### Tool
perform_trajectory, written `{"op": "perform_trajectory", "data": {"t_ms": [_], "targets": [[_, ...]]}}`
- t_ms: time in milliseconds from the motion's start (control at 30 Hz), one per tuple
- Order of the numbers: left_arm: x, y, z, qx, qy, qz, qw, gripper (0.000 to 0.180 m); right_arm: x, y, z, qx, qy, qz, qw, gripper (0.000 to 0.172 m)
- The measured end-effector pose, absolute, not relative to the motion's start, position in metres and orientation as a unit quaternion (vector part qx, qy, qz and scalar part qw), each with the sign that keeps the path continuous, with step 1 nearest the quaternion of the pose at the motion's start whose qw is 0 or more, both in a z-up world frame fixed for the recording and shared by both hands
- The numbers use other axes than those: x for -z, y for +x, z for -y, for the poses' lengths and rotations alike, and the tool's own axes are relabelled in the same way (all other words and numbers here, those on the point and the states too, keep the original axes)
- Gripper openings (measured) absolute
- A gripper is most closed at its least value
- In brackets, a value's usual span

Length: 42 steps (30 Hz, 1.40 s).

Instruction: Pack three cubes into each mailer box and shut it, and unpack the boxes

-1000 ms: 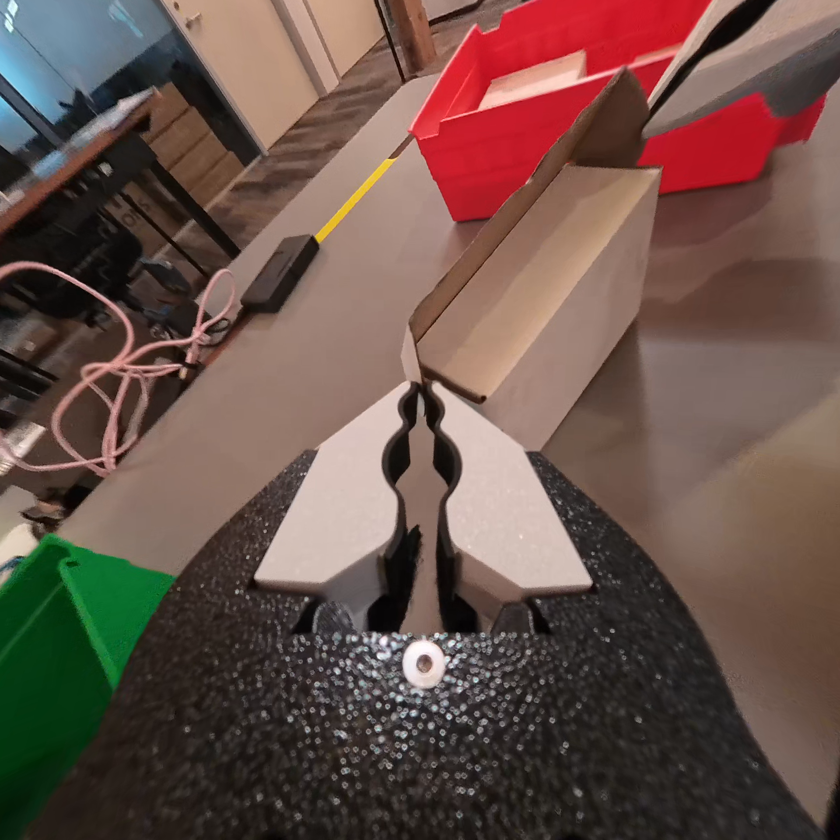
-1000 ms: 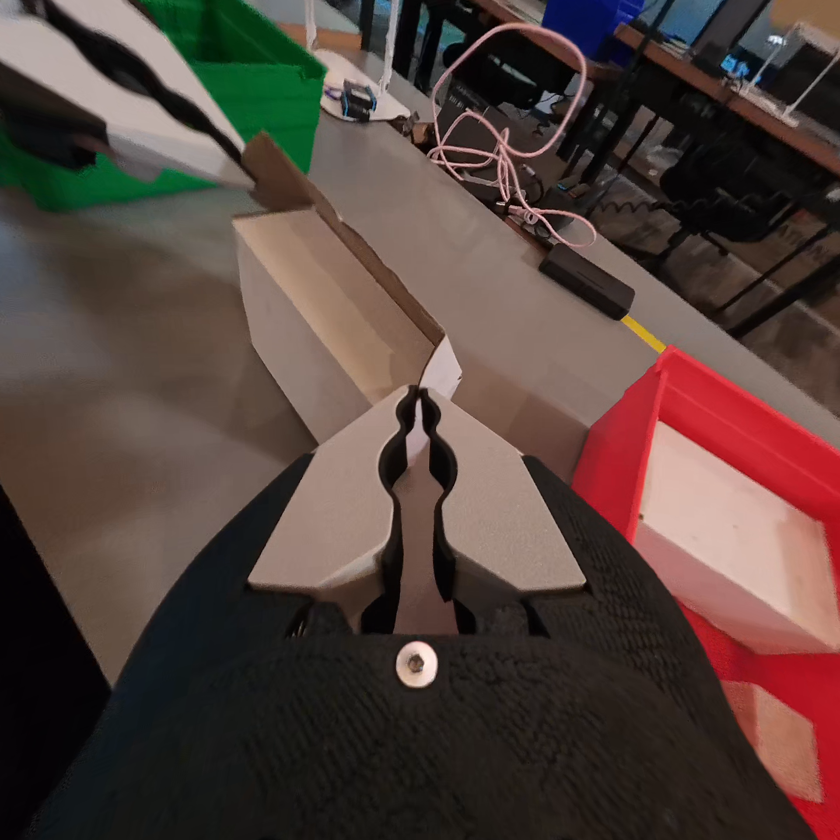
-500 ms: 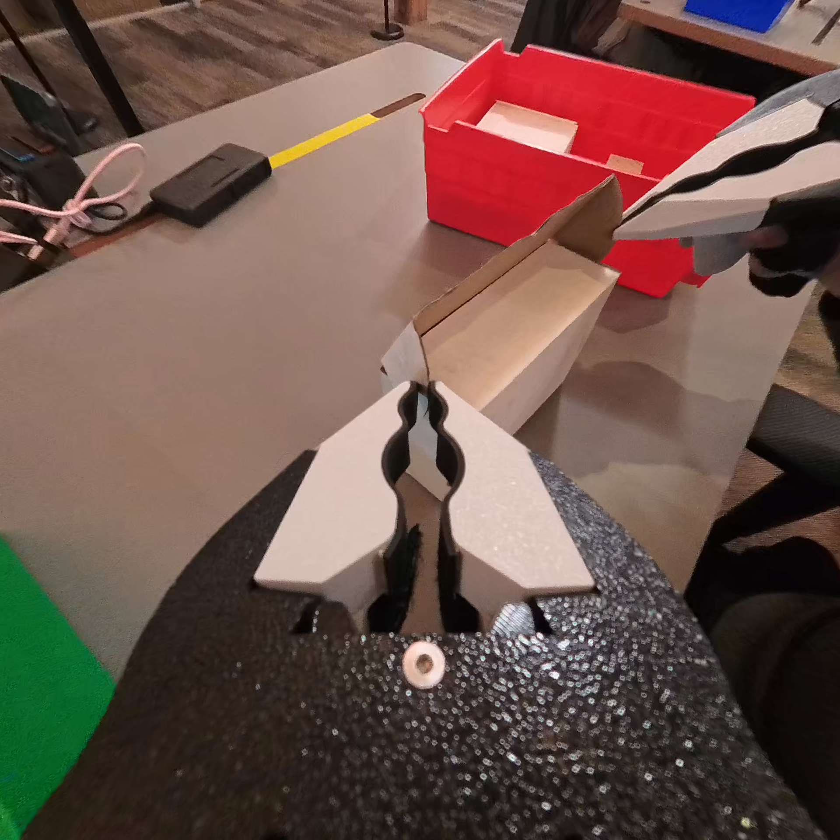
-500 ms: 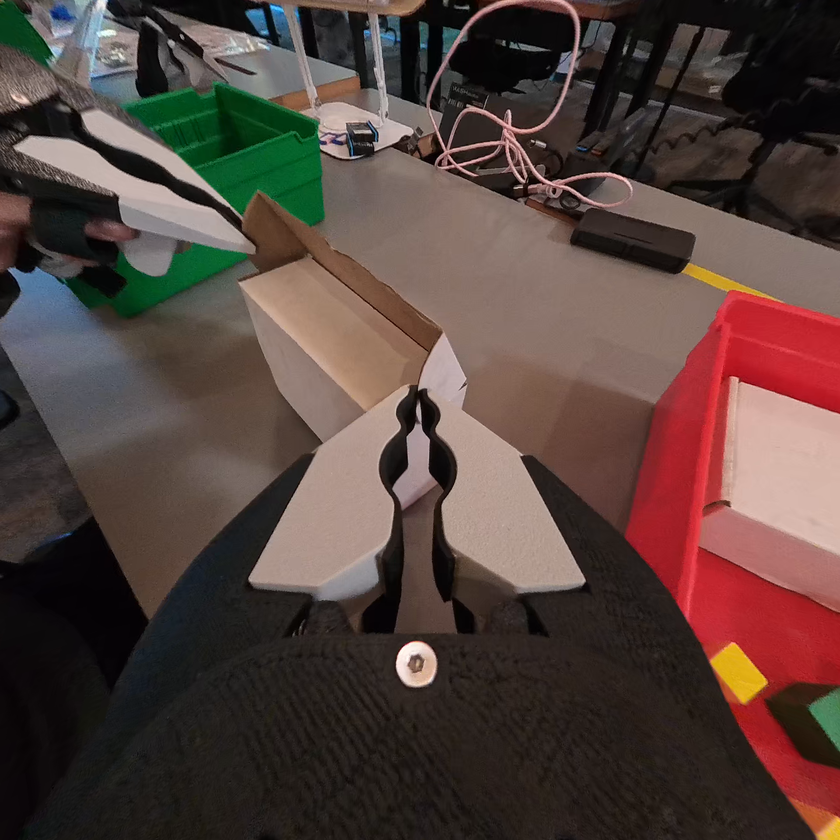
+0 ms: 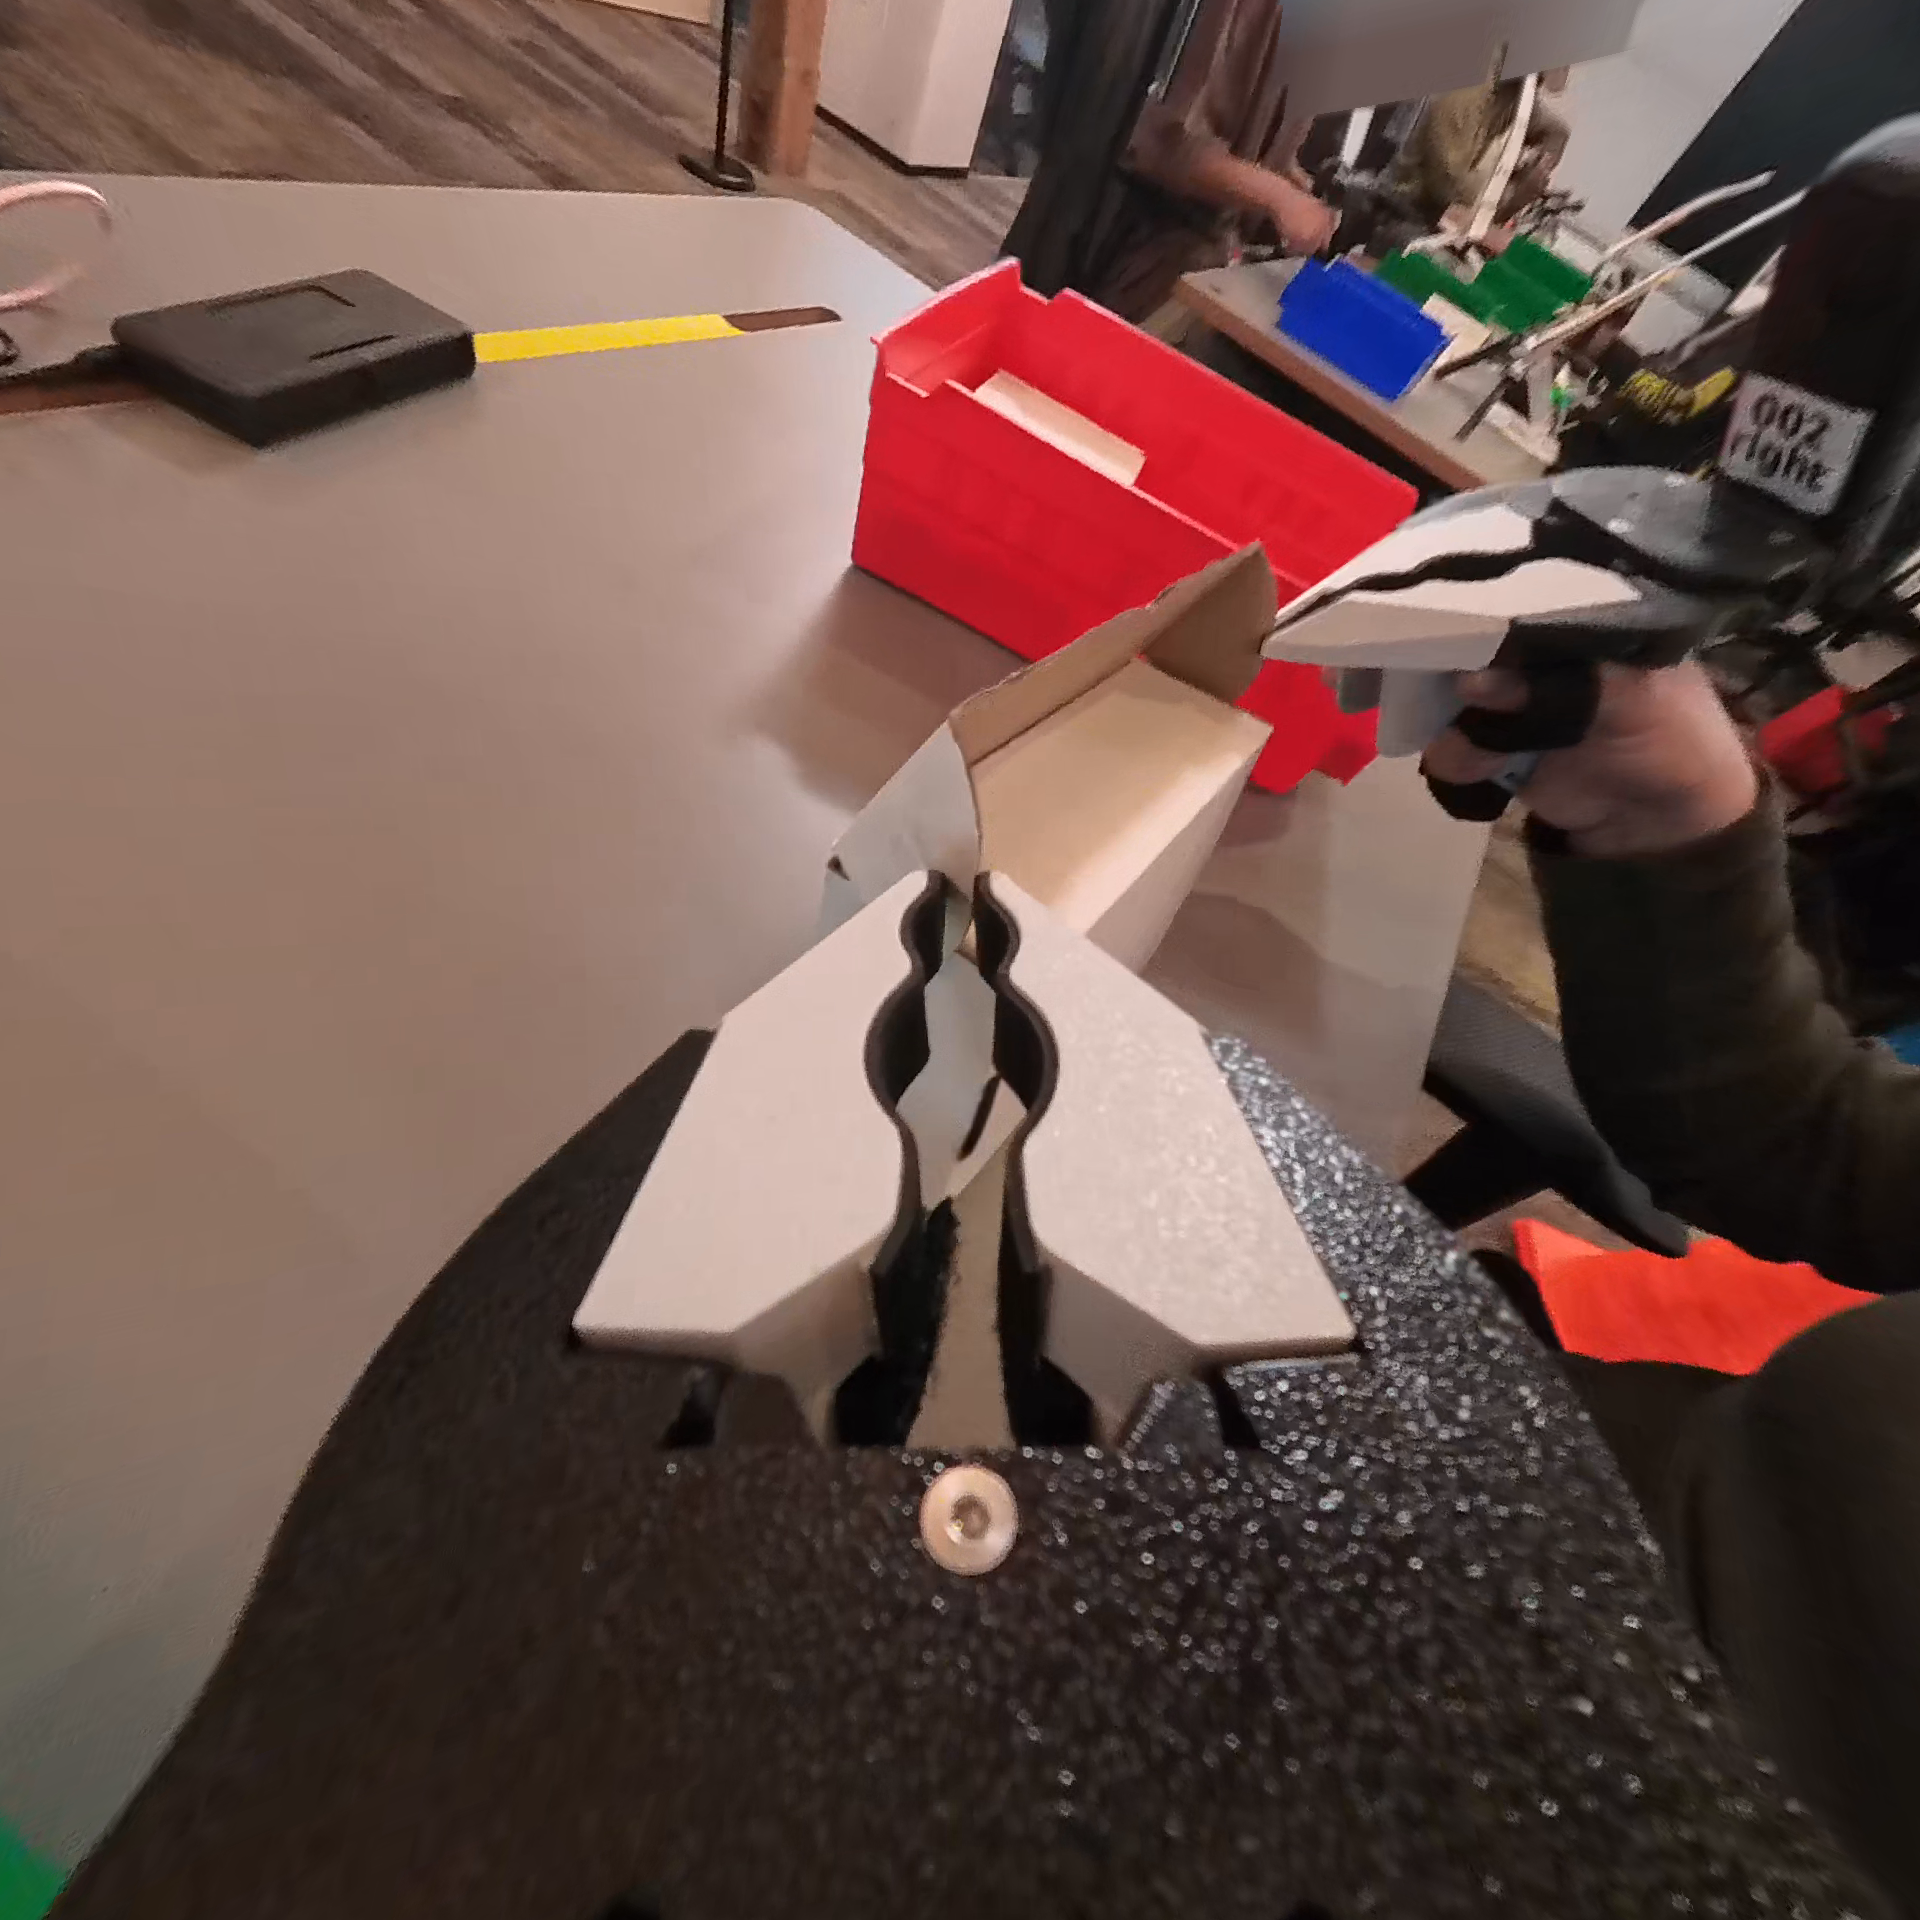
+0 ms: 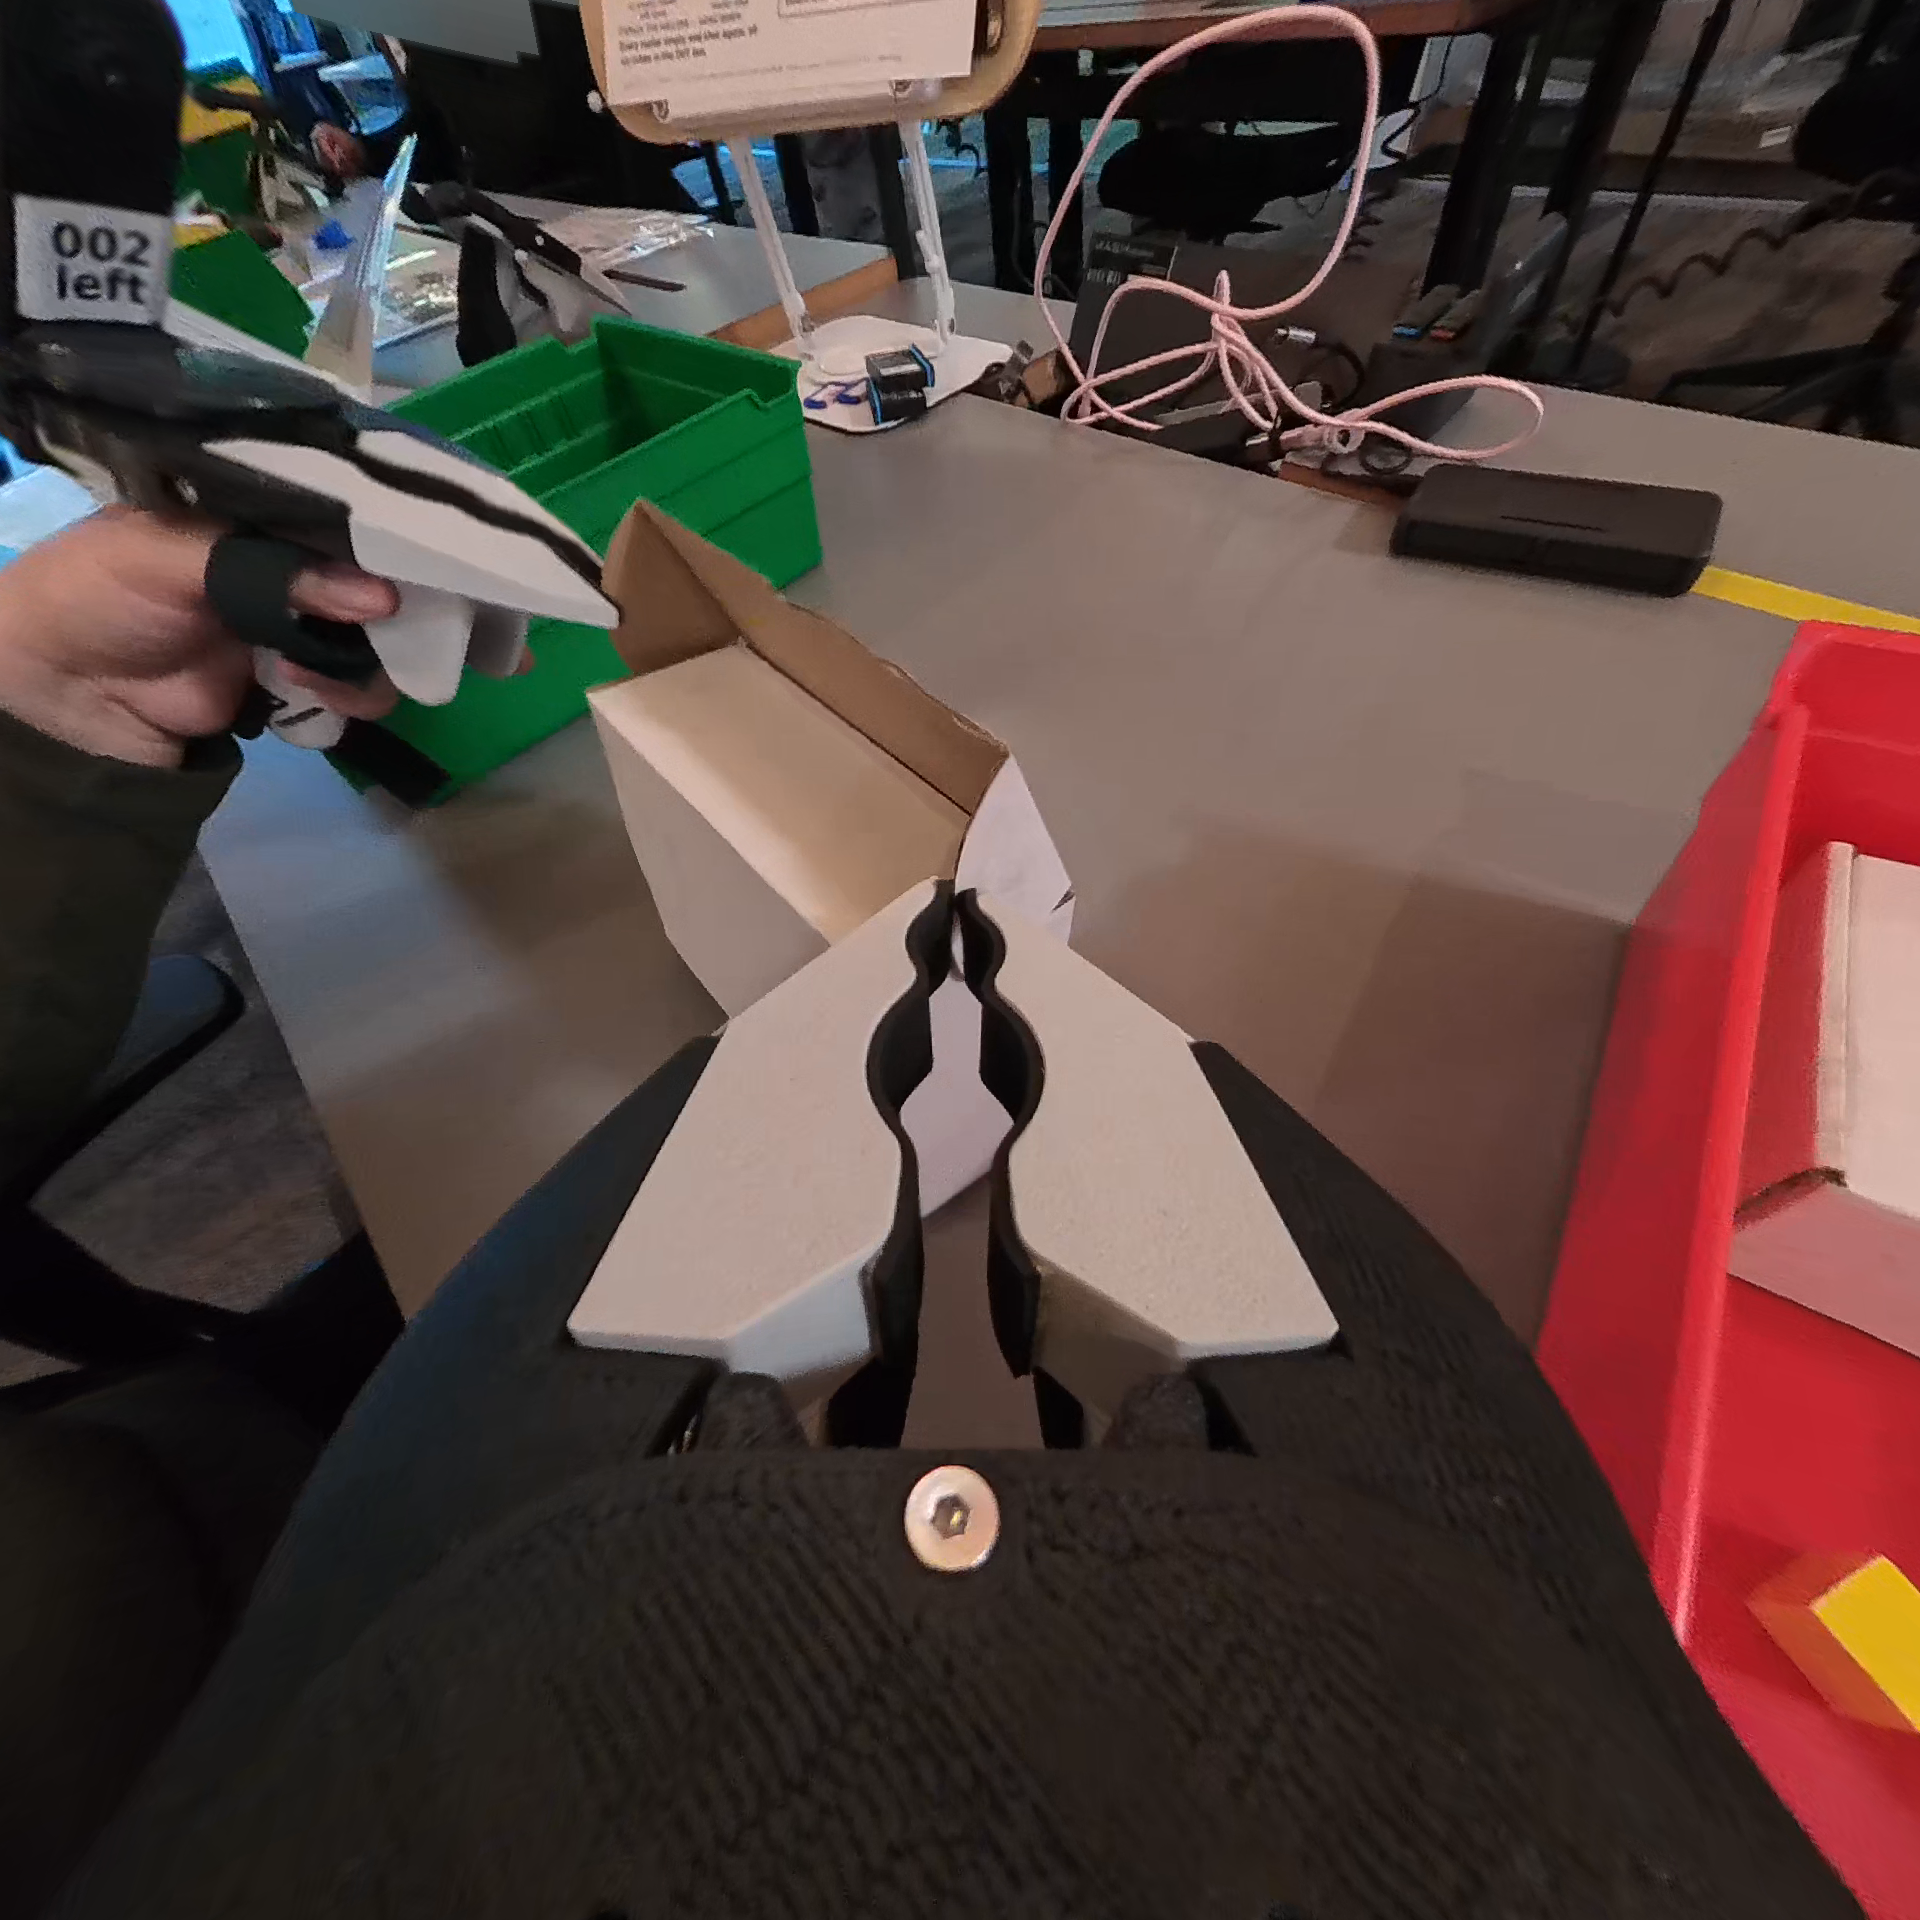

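Holding a white mailer box (image 6: 790, 800) between the two grippers, above the grey table (image 5: 416, 727) near its front edge. Pinching one side flap of the box with the left gripper (image 5: 961, 883), fingers nearly together with the thin cardboard flap running between the pads. Pinching the opposite end flap with the right gripper (image 6: 954, 894), fingers pressed together on the white card at the very tips. Confirming both grasps from the opposing views: right gripper tips closing on the raised brown flap at the far end in the left wrist view, left gripper tips on the brown flap at the far end in the right wrist view. Showing the box lid partly lifted, brown inner face visible along the rear edge; contents not discernible.

Lying just beyond the box on the right gripper's side: a red bin (image 5: 1091, 499) holding another white mailer box (image 6: 1870, 1039) and a yellow-and-orange cube (image 6: 1849, 1642). Standing near the left gripper's side: a green bin (image 6: 623, 468), just behind the box end. Leaving open table surface behind the box, up to a black flat device (image 6: 1558, 525), a strip of yellow tape (image 5: 603, 335) and a pink cable (image 6: 1247, 343) at the far edge. Bordering the front edge closely; a person's sleeves and hands at both ends.
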<state>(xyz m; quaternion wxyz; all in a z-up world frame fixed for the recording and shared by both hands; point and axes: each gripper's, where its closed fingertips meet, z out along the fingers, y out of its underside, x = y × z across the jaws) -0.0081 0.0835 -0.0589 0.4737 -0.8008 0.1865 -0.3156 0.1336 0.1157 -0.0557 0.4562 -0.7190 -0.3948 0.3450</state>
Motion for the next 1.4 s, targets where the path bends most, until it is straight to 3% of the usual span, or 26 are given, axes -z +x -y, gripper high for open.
{"op": "perform_trajectory", "data": {"t_ms": [633, 800, 933, 1067, 1233, 1400], "targets": [[0.062, -0.017, -0.077, 0.191, -0.820, -0.225, 0.491, 0.002, 0.045, 0.126, -0.114, -0.544, -0.682, 0.288, 0.395, 0.000], [0.061, -0.010, -0.072, 0.170, -0.817, -0.236, 0.498, 0.001, 0.054, 0.134, -0.123, -0.427, -0.703, 0.326, 0.467, 0.000], [0.038, -0.018, -0.074, 0.100, -0.782, -0.200, 0.581, 0.011, 0.056, 0.139, -0.123, -0.344, -0.706, 0.353, 0.509, 0.004], [-0.014, 0.018, -0.045, 0.026, -0.635, -0.247, 0.731, 0.000, 0.062, 0.139, -0.121, -0.321, -0.712, 0.365, 0.507, 0.013], [0.042, 0.073, -0.058, -0.074, -0.664, -0.378, 0.641, 0.000, 0.064, 0.135, -0.121, -0.311, -0.716, 0.376, 0.499, 0.005], [0.076, 0.081, -0.087, -0.118, -0.704, -0.399, 0.576, 0.000, 0.058, 0.132, -0.123, -0.318, -0.720, 0.366, 0.497, 0.003]]}}
